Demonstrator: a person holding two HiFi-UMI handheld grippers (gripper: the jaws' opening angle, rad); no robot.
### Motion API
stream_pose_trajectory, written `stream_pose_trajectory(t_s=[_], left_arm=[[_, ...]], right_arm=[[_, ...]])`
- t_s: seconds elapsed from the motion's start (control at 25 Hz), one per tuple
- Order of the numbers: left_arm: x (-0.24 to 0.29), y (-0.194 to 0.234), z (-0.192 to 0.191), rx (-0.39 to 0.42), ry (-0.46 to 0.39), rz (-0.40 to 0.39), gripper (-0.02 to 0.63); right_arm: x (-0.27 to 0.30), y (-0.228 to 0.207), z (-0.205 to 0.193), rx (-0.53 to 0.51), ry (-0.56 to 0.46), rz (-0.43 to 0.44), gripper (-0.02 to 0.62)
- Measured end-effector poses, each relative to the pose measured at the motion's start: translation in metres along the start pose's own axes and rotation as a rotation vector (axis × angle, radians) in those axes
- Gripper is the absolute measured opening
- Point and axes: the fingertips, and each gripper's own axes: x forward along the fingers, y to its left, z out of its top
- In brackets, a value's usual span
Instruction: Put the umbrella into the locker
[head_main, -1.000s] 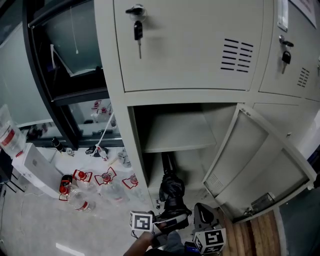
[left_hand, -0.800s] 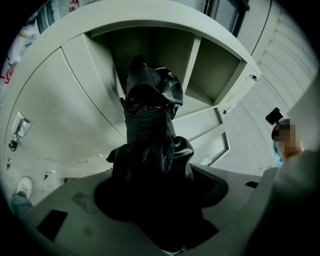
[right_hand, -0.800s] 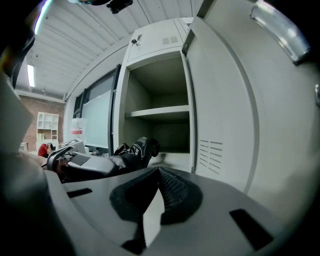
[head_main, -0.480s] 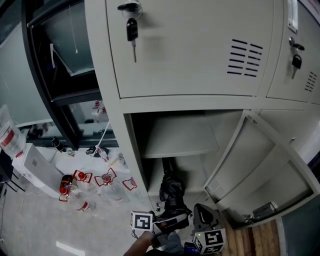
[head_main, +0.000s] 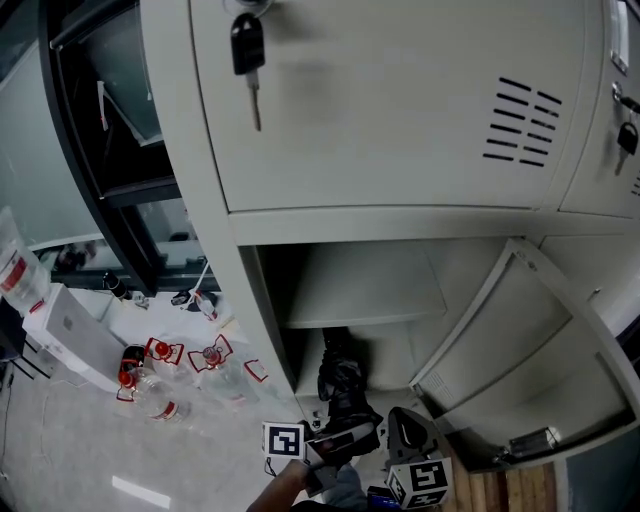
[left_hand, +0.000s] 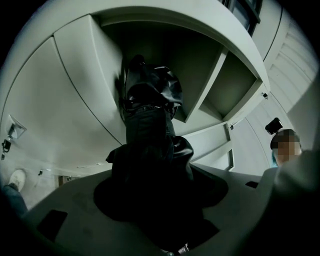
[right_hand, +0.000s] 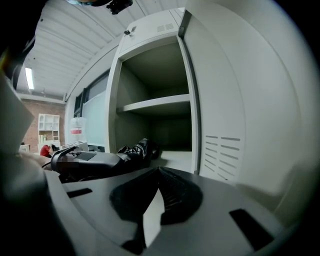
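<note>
A black folded umbrella (head_main: 341, 383) is held by my left gripper (head_main: 336, 441), which is shut on its near end. The far end reaches into the open lower compartment of the grey locker (head_main: 262, 300), below the inner shelf (head_main: 365, 298). In the left gripper view the umbrella (left_hand: 148, 130) fills the space between the jaws and points into the compartment. My right gripper (head_main: 406, 436) hovers just to the right, shut with nothing in it. The right gripper view shows its pads (right_hand: 172, 192) together, with the umbrella (right_hand: 135, 150) and left gripper (right_hand: 90, 162) off to the left.
The compartment's door (head_main: 535, 345) hangs open to the right. Keys (head_main: 247, 52) hang from the shut upper door. Several water bottles (head_main: 165, 378) and a white box (head_main: 65, 330) lie on the floor at the left. Wooden flooring (head_main: 492, 490) shows at the bottom right.
The head view has moved closer to the locker, which now looms larger. Both grippers and the umbrella keep about the same place in the frame.
</note>
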Motion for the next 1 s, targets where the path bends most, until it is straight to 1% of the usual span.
stream_pose_trajectory(t_s=[0.2, 0.28, 0.44, 0.64, 0.76, 1.0], left_arm=[[0.005, 0.002, 0.01, -0.023, -0.016, -0.014, 0.278], [0.007, 0.003, 0.016, -0.017, -0.02, -0.017, 0.278], [0.009, 0.01, 0.024, -0.03, -0.025, -0.007, 0.278], [0.012, 0.015, 0.036, -0.015, -0.035, -0.022, 0.279], [0.014, 0.015, 0.042, -0.015, -0.034, -0.039, 0.279], [0.018, 0.015, 0.046, -0.054, -0.04, -0.091, 0.291]], right_arm=[[0.008, -0.005, -0.002, 0.014, 0.002, 0.002, 0.002], [0.011, -0.007, -0.001, 0.012, 0.003, 0.0, 0.002], [0.017, -0.01, 0.001, 0.008, 0.006, 0.004, 0.002], [0.022, -0.015, -0.001, 0.015, 0.015, 0.004, 0.002], [0.026, -0.017, -0.003, 0.018, 0.025, 0.008, 0.002], [0.036, -0.013, 0.0, 0.019, 0.03, 0.026, 0.002]])
